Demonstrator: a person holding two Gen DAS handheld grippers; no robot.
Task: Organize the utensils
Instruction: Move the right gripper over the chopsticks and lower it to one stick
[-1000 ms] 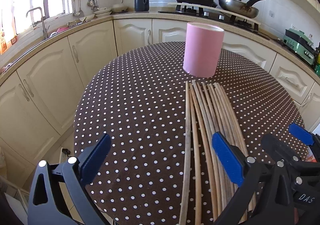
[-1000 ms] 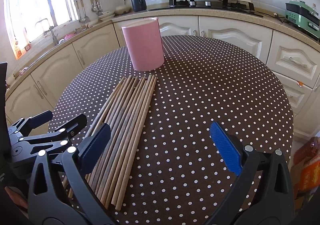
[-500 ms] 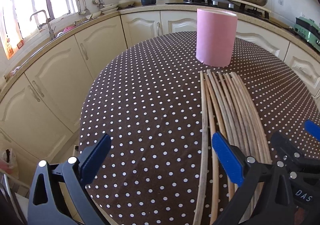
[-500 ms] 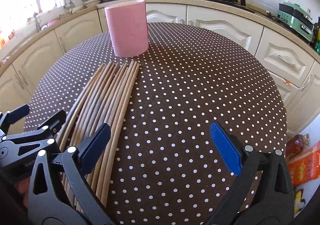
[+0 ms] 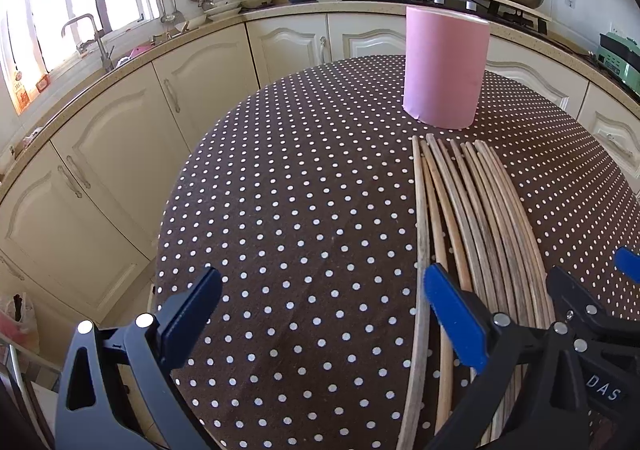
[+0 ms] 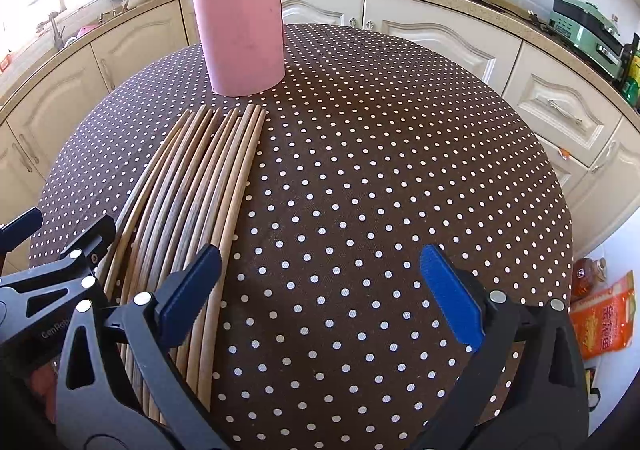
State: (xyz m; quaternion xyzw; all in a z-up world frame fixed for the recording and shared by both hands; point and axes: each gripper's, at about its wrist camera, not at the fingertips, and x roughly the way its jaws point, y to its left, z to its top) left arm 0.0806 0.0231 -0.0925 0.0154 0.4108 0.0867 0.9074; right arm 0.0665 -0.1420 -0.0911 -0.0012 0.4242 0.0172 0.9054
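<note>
Both my grippers — left point(image 5: 320, 310) and right point(image 6: 320, 282) — hang spread wide and empty over the near ends of the chopsticks point(image 6: 200, 186), which lie side by side below the pink holder point(image 6: 242, 38). Packed so tightly, probably touching, one pinch may drag neighbours or roll them off the table point(image 6: 400, 170).

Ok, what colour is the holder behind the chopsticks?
Pink, plain, no pattern. The holder shows best in the right wrist view.
</note>
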